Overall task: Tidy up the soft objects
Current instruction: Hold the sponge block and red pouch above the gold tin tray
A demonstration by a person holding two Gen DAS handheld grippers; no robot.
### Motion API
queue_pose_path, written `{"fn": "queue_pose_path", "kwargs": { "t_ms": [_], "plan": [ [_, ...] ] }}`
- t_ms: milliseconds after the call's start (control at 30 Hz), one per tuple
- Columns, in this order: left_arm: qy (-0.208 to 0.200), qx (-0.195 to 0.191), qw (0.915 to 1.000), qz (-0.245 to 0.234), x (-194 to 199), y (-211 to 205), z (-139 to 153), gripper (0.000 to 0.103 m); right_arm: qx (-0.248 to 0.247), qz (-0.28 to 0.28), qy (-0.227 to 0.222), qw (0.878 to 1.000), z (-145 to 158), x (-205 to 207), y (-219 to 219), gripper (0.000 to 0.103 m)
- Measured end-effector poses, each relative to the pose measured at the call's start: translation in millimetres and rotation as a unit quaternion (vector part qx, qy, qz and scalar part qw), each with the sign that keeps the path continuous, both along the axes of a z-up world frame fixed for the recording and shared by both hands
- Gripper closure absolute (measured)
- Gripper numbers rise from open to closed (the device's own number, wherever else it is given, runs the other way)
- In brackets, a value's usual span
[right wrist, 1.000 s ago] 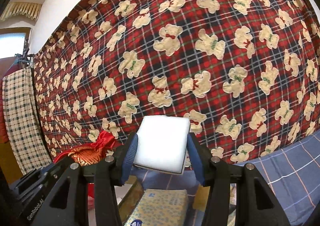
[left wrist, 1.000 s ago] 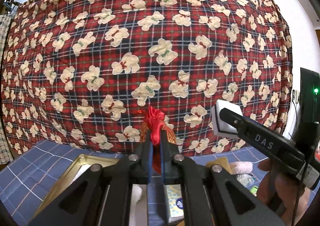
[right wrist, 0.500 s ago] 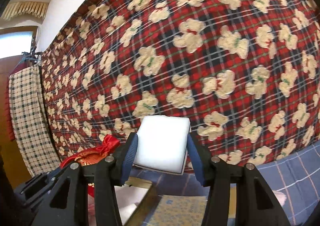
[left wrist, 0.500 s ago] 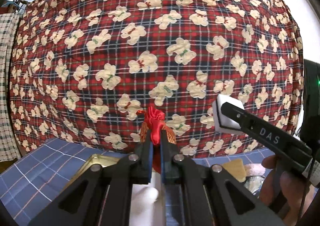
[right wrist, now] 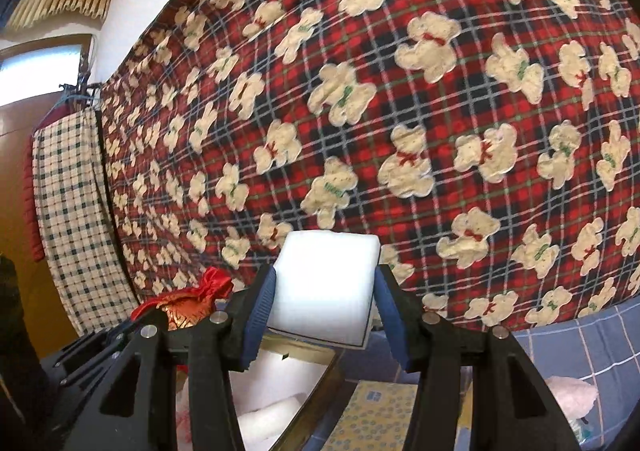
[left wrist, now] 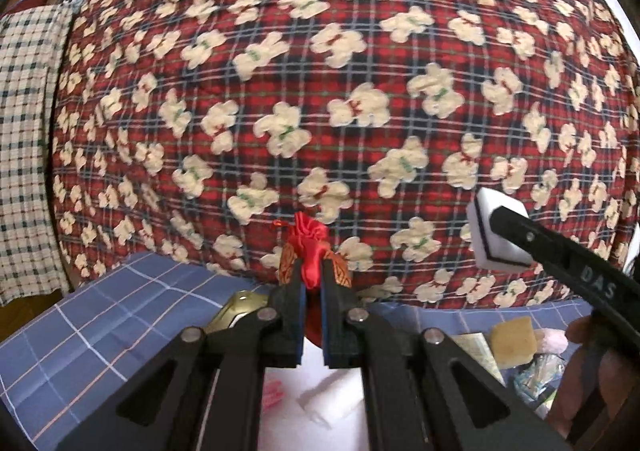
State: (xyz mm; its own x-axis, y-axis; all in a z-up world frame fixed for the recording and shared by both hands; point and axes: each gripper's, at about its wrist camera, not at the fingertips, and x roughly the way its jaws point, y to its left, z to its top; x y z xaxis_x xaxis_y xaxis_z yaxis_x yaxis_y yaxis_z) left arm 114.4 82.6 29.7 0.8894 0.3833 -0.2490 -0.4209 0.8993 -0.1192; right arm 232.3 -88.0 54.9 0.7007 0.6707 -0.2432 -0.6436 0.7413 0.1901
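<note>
My left gripper (left wrist: 313,283) is shut on a red satin pouch (left wrist: 310,251) with gold trim, held above a gold-rimmed tin (left wrist: 240,303) with a white inside. My right gripper (right wrist: 325,283) is shut on a white sponge block (right wrist: 326,287), also held in the air. The sponge block (left wrist: 498,229) and the right gripper show at the right of the left wrist view. The pouch (right wrist: 188,301) shows at the lower left of the right wrist view. A white soft piece (left wrist: 328,403) and a pink item (left wrist: 274,391) lie inside the tin.
A red plaid bear-print cloth (left wrist: 340,111) hangs behind a blue checked tabletop (left wrist: 100,323). A yellow sponge (left wrist: 514,337), a pink fluffy item (right wrist: 572,397), a patterned tissue pack (right wrist: 368,415) and a clear wrapper (left wrist: 536,375) lie right of the tin. A checked cloth (right wrist: 68,219) hangs at left.
Both grippers have swung to the right and lifted with their loads still held. The tin's white inside now shows under the left gripper.
</note>
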Motion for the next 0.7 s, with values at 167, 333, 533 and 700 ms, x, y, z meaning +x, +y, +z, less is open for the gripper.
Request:
{"fn": "queue_pose_path", "kwargs": {
  "t_ms": [167, 333, 533, 700],
  "plan": [
    [0.008, -0.001, 0.9999, 0.012, 0, 4, -2, 0.1, -0.03, 0.029, 0.006, 0.999, -7, -5, 18, 0.05],
    [0.014, 0.004, 0.9992, 0.036, -2, 9, -2, 0.1, -0.048, 0.045, 0.01, 0.998, -14, -8, 29, 0.05],
    [0.023, -0.002, 0.9982, 0.055, -3, 18, -4, 0.1, -0.054, 0.054, 0.014, 0.997, -16, -10, 35, 0.05],
    [0.035, -0.002, 0.9967, 0.074, -5, 24, -6, 0.1, -0.061, 0.067, 0.019, 0.996, -17, -13, 41, 0.05]
  ]
}}
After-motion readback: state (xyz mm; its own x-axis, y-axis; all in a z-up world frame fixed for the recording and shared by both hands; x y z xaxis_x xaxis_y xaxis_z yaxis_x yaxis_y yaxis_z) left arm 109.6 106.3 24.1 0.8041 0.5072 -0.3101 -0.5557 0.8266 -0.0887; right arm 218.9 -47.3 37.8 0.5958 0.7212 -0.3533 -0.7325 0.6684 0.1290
